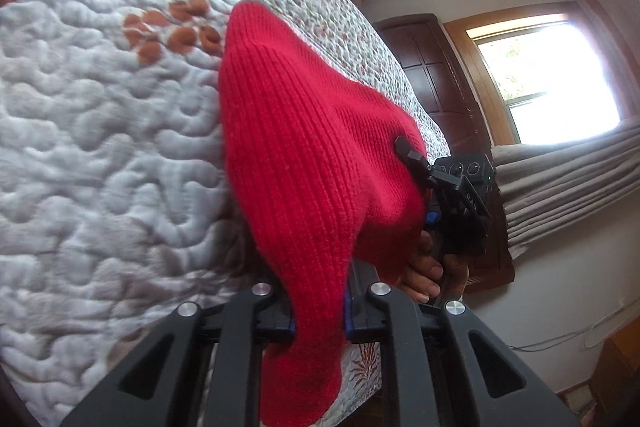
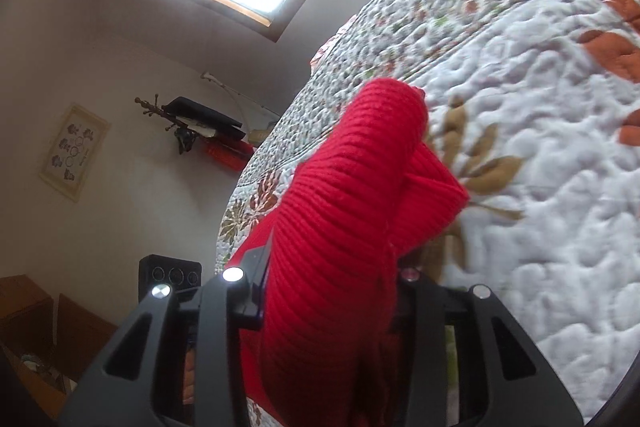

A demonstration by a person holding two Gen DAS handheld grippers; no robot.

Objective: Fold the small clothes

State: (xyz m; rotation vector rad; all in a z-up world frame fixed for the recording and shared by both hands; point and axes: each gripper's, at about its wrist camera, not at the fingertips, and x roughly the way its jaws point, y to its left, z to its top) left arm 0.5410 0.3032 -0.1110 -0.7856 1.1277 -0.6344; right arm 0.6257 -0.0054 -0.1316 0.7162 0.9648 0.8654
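Note:
A red ribbed knit garment point(image 1: 304, 155) hangs in the air above the bed, stretched between both grippers. In the left wrist view my left gripper point(image 1: 318, 311) is shut on its lower edge, and the cloth spills over and hides the fingertips. My right gripper point(image 1: 414, 163) pinches the garment's far right side, with a person's hand point(image 1: 428, 267) on its handle. In the right wrist view the red knit garment point(image 2: 360, 187) bunches up out of my right gripper point(image 2: 332, 299), which is shut on it. The folded far end droops toward the quilt. The left gripper's body point(image 2: 172, 275) shows at lower left.
The bed is covered by a white quilt point(image 1: 100, 147) with rust and tan leaf patterns point(image 2: 500, 247). Beyond the bed edge are a bright window point(image 1: 552, 75), grey curtains point(image 1: 568, 179), a dark wooden cabinet point(image 1: 432, 67), a coat rack point(image 2: 180, 123) and a wall picture point(image 2: 74, 151).

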